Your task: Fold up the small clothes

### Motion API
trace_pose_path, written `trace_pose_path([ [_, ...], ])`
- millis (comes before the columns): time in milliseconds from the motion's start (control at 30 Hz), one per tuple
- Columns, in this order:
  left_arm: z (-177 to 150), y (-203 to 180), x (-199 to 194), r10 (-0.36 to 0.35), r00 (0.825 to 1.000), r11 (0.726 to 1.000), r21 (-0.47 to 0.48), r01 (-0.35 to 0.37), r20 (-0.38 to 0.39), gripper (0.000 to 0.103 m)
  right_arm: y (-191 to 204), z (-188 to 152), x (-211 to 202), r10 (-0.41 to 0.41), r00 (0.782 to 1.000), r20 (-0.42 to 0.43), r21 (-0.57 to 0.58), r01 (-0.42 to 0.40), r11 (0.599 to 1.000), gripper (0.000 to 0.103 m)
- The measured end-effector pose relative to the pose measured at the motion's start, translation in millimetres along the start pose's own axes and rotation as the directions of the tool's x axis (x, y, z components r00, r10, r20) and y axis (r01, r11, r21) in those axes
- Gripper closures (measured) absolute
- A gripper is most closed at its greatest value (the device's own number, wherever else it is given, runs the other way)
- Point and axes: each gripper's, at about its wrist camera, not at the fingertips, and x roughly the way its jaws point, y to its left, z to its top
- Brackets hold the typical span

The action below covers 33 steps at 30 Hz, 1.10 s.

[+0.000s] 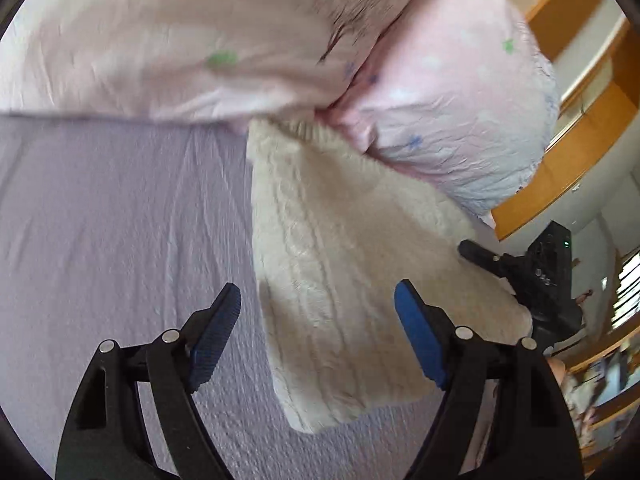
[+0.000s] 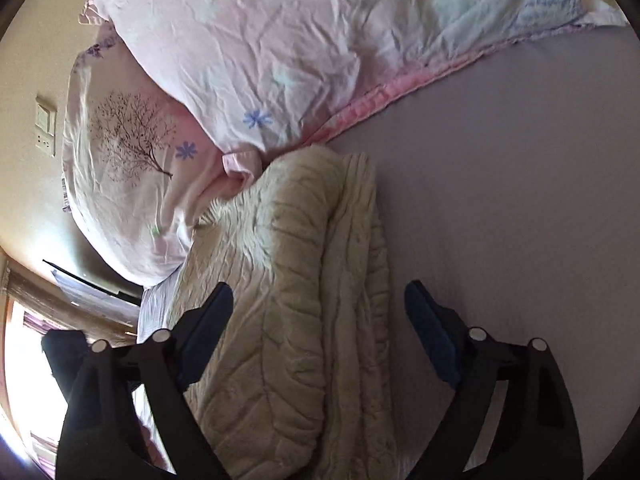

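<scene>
A cream knitted garment (image 1: pixel 340 264) lies folded on the lilac bed sheet (image 1: pixel 120 220), its far end against the pillows. My left gripper (image 1: pixel 318 300) is open and empty, hovering just above the garment's near left part. In the right wrist view the same garment (image 2: pixel 304 300) lies in thick folded layers. My right gripper (image 2: pixel 318 300) is open and empty, its jaws spread over the garment's near end. The right gripper's black body (image 1: pixel 532 280) shows at the garment's right edge in the left wrist view.
Two pink flowered pillows (image 1: pixel 200 48) (image 2: pixel 248 60) lie at the head of the bed, touching the garment's far end. A wooden headboard (image 1: pixel 580 132) stands at the right. A wall with a switch plate (image 2: pixel 46 124) is on the left. Bare sheet (image 2: pixel 520 200) lies beside the garment.
</scene>
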Motion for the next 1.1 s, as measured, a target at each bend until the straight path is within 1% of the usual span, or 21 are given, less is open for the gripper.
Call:
trace_pose_path([
  [100,-6.3,5.9,15.3,-0.074,0.996,0.997,-0.042,0.072,-0.048,0.024,-3.8,-1.7,2.2,0.015,1.000,-0.013,0.010,-0.015,1.000,0.036],
  [133,-6.3,5.9,15.8,-0.092,0.995,0.995,-0.046,0.091,-0.028,0.024,-5.0,-2.2,2.4,0.015,1.000,-0.012,0.011,-0.015,1.000,0.046],
  [167,-6.8,5.6,18.0,-0.108,0.994,0.993,-0.053,0.106,-0.030,0.025,-6.2,-3.0,5.8,0.044,0.999,-0.031,0.016,-0.043,0.999,0.064],
  [200,-5.6,7.7,21.1,-0.126,0.992,0.990,-0.070,0.124,-0.029,0.031,-7.3,-4.1,7.3,0.074,0.997,-0.038,0.022,-0.074,0.997,0.067],
  [267,-6.0,14.4,19.5,-0.145,0.989,0.985,-0.091,0.143,-0.016,0.055,-2.8,-6.1,4.4,0.120,0.992,-0.025,0.006,-0.120,0.993,0.073],
  [333,-4.8,18.9,5.2,-0.165,0.986,0.983,-0.079,0.164,0.000,0.065,9.8,-10.0,-1.9,0.232,0.973,0.000,-0.037,-0.232,0.972,0.074],
  [400,-4.6,18.1,-18.6,-0.139,0.990,0.990,-0.020,0.139,0.036,0.066,31.7,-16.8,-1.4,0.343,0.939,-0.020,-0.100,-0.343,0.934,0.075],
  [467,-6.6,21.1,-51.0,-0.097,0.990,0.995,0.037,0.094,0.099,0.066,48.5,-23.8,7.6,0.334,0.941,-0.044,-0.147,-0.337,0.930,0.075],
  [533,-8.4,32.3,-67.2,-0.018,0.992,0.998,0.056,0.011,0.125,0.059,61.5,-31.2,31.4,0.241,0.966,-0.091,-0.171,-0.254,0.952,0.073],
  [600,-11.6,42.7,-63.0,0.141,0.985,0.987,0.059,-0.148,0.104,0.055,69.4,-37.8,49.1,0.114,0.985,-0.129,-0.212,-0.140,0.967,0.065],
  [633,-12.2,44.9,-61.6,0.181,0.979,0.981,0.058,-0.187,0.090,0.053,72.7,-39.5,45.0,0.072,0.992,-0.099,-0.238,-0.094,0.967,0.052],
  [667,-14.4,45.4,-66.7,0.179,0.978,0.981,0.059,-0.186,0.110,0.052,75.0,-39.2,33.1,0.068,0.997,-0.045,-0.252,-0.077,0.965,0.048],
  [700,-17.0,43.6,-76.3,0.186,0.970,0.978,0.061,-0.197,0.158,0.052,77.5,-38.3,12.1,0.114,0.993,0.036,-0.269,-0.100,0.958,0.046],
  [733,-20.6,38.1,-89.6,0.195,0.955,0.974,0.072,-0.216,0.222,0.052,79.7,-38.2,-1.6,0.191,0.980,0.065,-0.283,-0.165,0.945,0.034],
  [767,-24.0,31.2,-99.5,0.177,0.948,0.974,0.089,-0.207,0.264,0.049,82.6,-39.8,-15.0,0.300,0.951,0.077,-0.305,-0.264,0.915,0.019],
  [800,-29.6,22.0,-109.2,0.132,0.945,0.978,0.118,-0.174,0.299,0.046,86.3,-42.0,-21.4,0.372,0.926,0.070,-0.326,-0.331,0.885,0.014],
  [833,-34.1,15.3,-113.5,0.099,0.947,0.978,0.143,-0.149,0.306,0.040,93.7,-46.5,-24.1,0.448,0.894,0.021,-0.358,-0.412,0.838,0.009],
  [900,-41.4,0.1,-105.9,0.041,0.965,0.974,0.203,-0.095,0.258,0.033,105.7,-54.6,-8.0,0.466,0.877,-0.117,-0.371,-0.474,0.798,0.007],
  [967,-47.6,-6.2,-87.6,0.032,0.981,0.972,0.225,-0.076,0.193,0.030,105.0,-63.9,15.9,0.351,0.915,-0.201,-0.358,-0.402,0.843,0.007],
  [1033,-50.4,-5.2,-54.8,0.076,0.990,0.974,0.205,-0.100,0.123,0.029,97.6,-64.7,40.9,0.230,0.949,-0.217,-0.331,-0.293,0.897,0.010],
  [1100,-53.3,-14.0,-49.0,0.141,0.976,0.951,0.252,-0.180,0.164,0.029,101.6,-65.9,33.7,0.183,0.966,-0.181,-0.326,-0.234,0.916,0.013],
])
